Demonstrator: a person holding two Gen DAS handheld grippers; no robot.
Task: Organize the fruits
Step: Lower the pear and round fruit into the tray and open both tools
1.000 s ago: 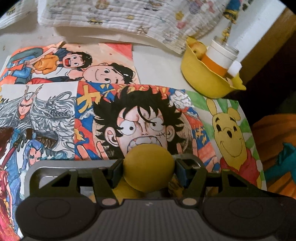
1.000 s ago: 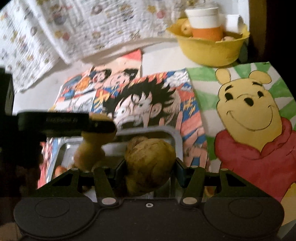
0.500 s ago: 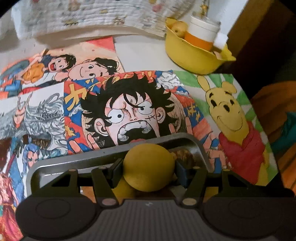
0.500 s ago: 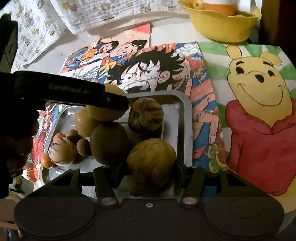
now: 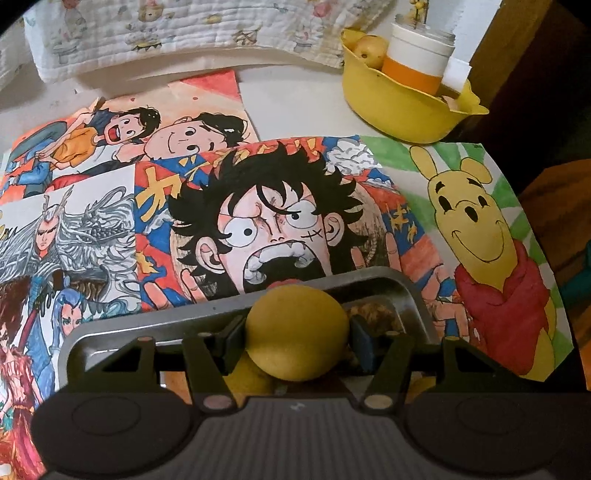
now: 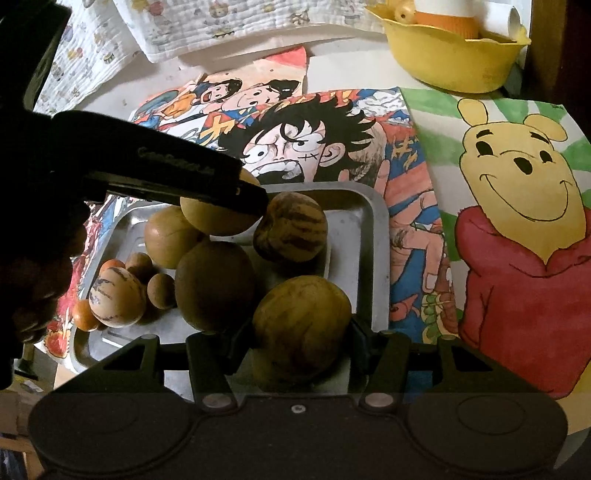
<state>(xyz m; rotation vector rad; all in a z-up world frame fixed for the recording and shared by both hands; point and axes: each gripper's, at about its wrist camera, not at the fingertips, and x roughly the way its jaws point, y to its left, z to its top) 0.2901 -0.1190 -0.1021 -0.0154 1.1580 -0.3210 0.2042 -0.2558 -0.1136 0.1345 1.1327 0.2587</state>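
My left gripper point(image 5: 295, 334) is shut on a smooth yellow fruit point(image 5: 297, 328) and holds it above the far end of a metal tray point(image 5: 155, 325). In the right wrist view the left gripper point(image 6: 243, 195) reaches in from the left with that yellow fruit point(image 6: 218, 219). My right gripper point(image 6: 301, 328) is shut on a striped yellow-brown fruit point(image 6: 301, 317) over the tray's point(image 6: 364, 236) near right part. Several fruits lie in the tray: a striped one point(image 6: 291, 230), a dark brown one point(image 6: 214, 284), a tan one point(image 6: 166, 236), and small ones at the left point(image 6: 116, 297).
Cartoon drawings cover the table, with a Winnie the Pooh sheet point(image 6: 517, 206) at the right. A yellow bowl point(image 5: 399, 107) at the back right holds a white-and-orange cup point(image 5: 417, 62) and a fruit. A patterned cloth point(image 5: 184, 29) lies along the back.
Both grippers have drawn back and risen a little over the tray, each still holding its fruit. The right wrist view now shows more of the tray and the fruits in it.
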